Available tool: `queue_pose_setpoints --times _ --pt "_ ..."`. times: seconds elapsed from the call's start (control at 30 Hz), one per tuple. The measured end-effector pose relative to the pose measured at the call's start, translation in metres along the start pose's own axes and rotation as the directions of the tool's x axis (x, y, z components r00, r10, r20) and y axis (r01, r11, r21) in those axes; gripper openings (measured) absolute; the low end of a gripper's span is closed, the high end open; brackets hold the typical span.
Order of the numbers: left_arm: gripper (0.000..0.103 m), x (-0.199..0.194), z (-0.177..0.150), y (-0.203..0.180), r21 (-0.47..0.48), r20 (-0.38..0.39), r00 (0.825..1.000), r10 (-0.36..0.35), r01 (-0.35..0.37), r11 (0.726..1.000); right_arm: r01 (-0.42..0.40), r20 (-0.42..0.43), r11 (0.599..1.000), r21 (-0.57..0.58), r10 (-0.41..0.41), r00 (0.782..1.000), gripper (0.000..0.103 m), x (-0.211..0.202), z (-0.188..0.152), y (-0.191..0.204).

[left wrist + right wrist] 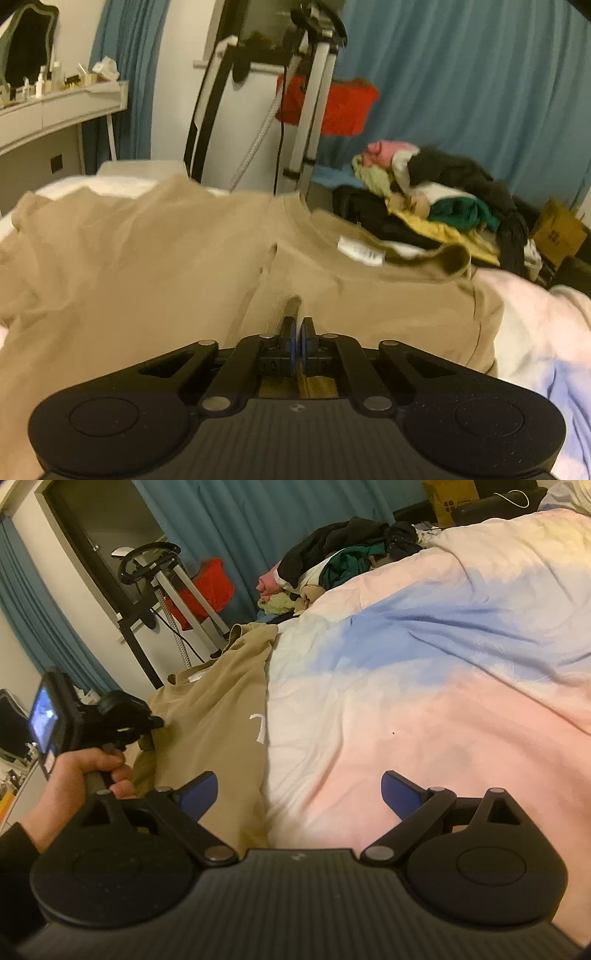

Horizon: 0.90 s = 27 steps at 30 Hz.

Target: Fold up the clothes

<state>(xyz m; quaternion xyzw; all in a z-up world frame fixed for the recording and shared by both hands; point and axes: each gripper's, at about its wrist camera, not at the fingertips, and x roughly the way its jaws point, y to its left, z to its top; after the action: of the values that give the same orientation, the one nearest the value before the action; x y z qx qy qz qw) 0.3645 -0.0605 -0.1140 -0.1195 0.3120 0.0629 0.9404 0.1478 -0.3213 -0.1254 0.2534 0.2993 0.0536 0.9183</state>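
A tan T-shirt (155, 258) lies spread on the bed, collar and white label (360, 252) toward the far right. My left gripper (297, 326) is shut on a fold of the tan T-shirt near its middle. In the right wrist view the same shirt (218, 709) lies along the bed's left side, and the left gripper (147, 722) shows in a hand over it. My right gripper (299, 794) is open and empty, low over the duvet (424, 701) beside the shirt's right edge.
A pile of mixed clothes (436, 195) sits at the far side of the bed, also in the right wrist view (332, 561). A garment steamer stand (310, 110) and red cloth (343, 107) stand before blue curtains. A white dresser (55, 110) is far left. A cardboard box (557, 229) is right.
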Motion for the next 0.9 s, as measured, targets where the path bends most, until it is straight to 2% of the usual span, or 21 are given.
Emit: queue_pose_setpoints --times 0.03,0.07,0.1,0.13,0.3,0.47,0.63,0.8,0.9 --pt "0.02 -0.004 -0.003 0.001 -0.006 -0.013 1.0 -0.014 0.014 1.0 -0.002 0.002 1.0 -0.004 0.002 1.0 0.097 -0.001 0.0 0.001" --pt "0.025 -0.011 -0.007 0.003 -0.013 -0.025 0.999 -0.031 0.031 0.999 -0.004 0.004 1.0 -0.008 0.004 1.0 0.097 -0.001 0.0 0.001" --pt "0.038 -0.018 -0.01 0.005 -0.019 -0.037 0.998 -0.048 0.048 0.999 -0.007 0.007 1.0 -0.011 0.007 1.0 0.097 -0.002 0.0 0.002" --pt "0.045 -0.027 -0.014 0.007 -0.025 -0.047 0.997 -0.064 0.063 0.998 -0.01 0.012 1.0 -0.017 0.01 1.0 0.097 -0.003 0.0 0.003" --pt "0.056 -0.102 -0.045 0.024 -0.046 -0.113 0.98 -0.165 0.161 0.986 -0.027 0.031 0.998 -0.051 0.029 0.999 0.097 -0.011 0.001 0.011" --pt "0.057 -0.176 -0.097 0.038 -0.028 -0.212 0.954 -0.211 0.21 0.977 -0.05 0.07 0.995 -0.085 0.056 0.996 0.097 -0.03 0.003 0.019" --pt "0.059 -0.234 -0.145 0.044 0.004 -0.274 0.942 -0.191 0.2 0.98 -0.042 0.099 0.993 -0.113 0.053 0.994 0.097 -0.052 0.002 0.027" --pt "0.059 -0.266 -0.186 0.049 0.036 -0.354 0.913 -0.203 0.23 0.972 -0.027 0.103 0.992 -0.123 0.04 0.994 0.097 -0.071 -0.003 0.029" --pt "0.052 -0.276 -0.206 0.057 0.022 -0.391 0.892 -0.228 0.257 0.966 -0.024 0.092 0.992 -0.121 0.035 0.995 0.097 -0.081 -0.008 0.027"
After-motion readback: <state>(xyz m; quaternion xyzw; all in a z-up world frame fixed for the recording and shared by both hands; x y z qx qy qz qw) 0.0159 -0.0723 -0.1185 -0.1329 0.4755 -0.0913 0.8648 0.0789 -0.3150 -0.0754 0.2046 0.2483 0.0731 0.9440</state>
